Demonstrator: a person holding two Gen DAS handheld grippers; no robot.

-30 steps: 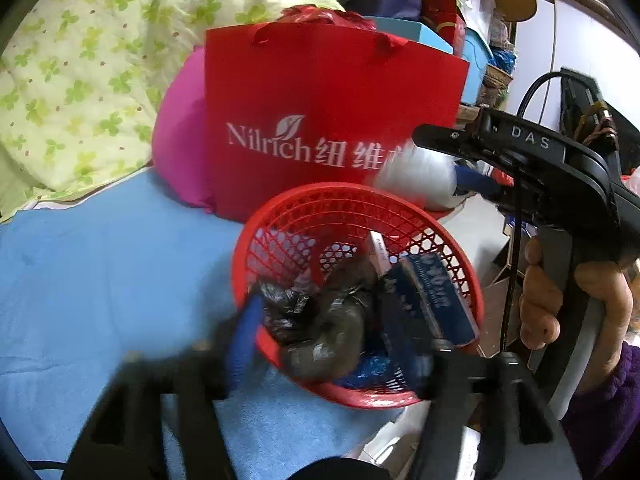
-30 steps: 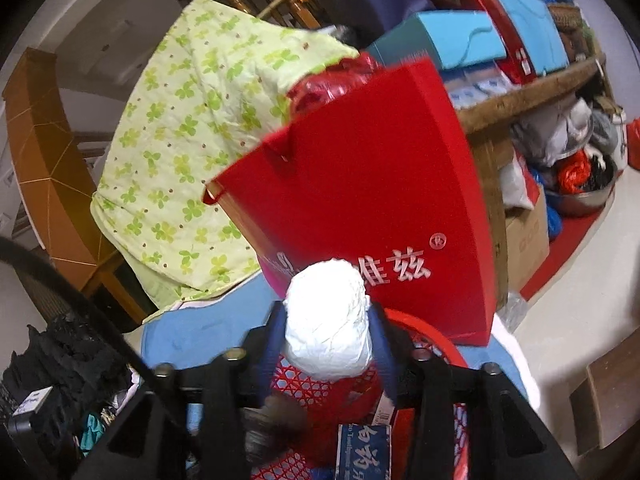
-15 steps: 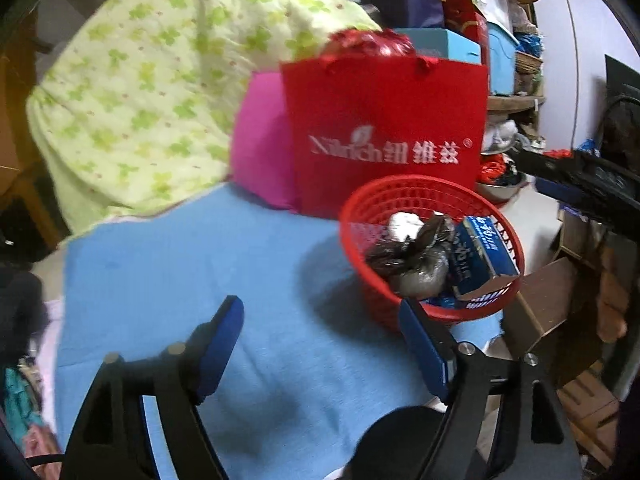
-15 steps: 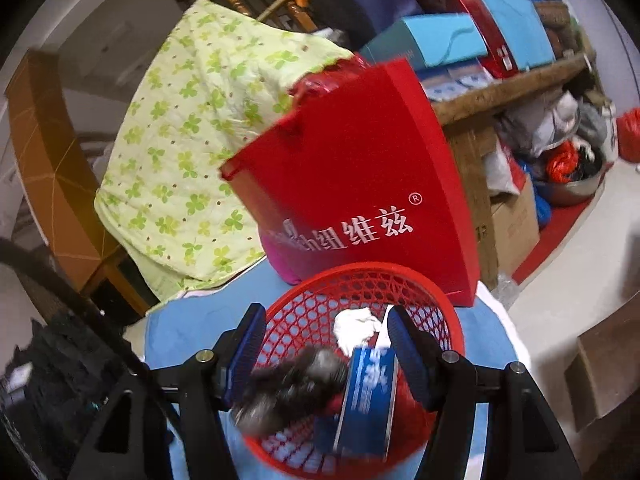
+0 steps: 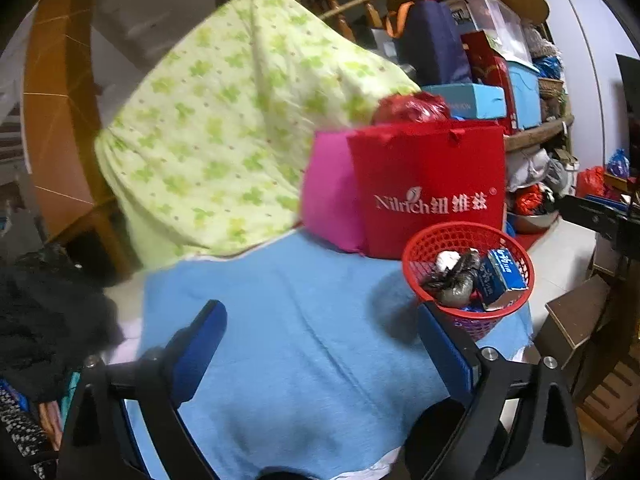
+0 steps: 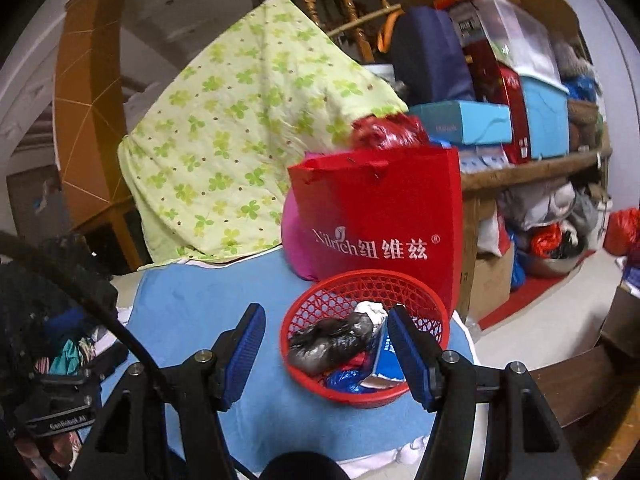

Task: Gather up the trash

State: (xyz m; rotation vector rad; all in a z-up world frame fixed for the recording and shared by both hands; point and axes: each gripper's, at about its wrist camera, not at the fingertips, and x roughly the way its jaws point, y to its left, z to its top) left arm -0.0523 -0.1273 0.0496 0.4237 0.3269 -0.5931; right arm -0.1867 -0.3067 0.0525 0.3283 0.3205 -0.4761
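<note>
**Both tongs spread and empty, trash sits in red basket**

Blue cloth (image 5: 304, 344) covers the surface and fills the lower half of both views. Green clover-print quilt (image 6: 240, 152) is draped at 11 o'clock behind it. Red bag (image 6: 384, 232) with white "Nilrich" lettering stands upright at the far edge of the cloth, a pink bundle (image 5: 332, 196) touching it at its 9 o'clock side. Stacked boxes and bins crowd the shelf at 1 o'clock.

Red basket (image 6: 320, 300) sits on the cloth just in front of the red bag, at 3 o'clock in the left wrist view and at 5 o'clock in the right wrist view. Inside: a blue carton (image 5: 502, 276) tilted at the 3 o'clock side, a dark crumpled bag (image 6: 328, 342) in the middle, a white paper wad (image 5: 446, 259) at 12 o'clock, and a blue wrapper (image 6: 344, 380) at the bottom.

Left gripper (image 5: 320, 344) is spread wide, nothing between the pads, over bare cloth, apart from the basket. Right gripper (image 6: 326, 354) is also spread, holding nothing, framing the basket from above.
</note>
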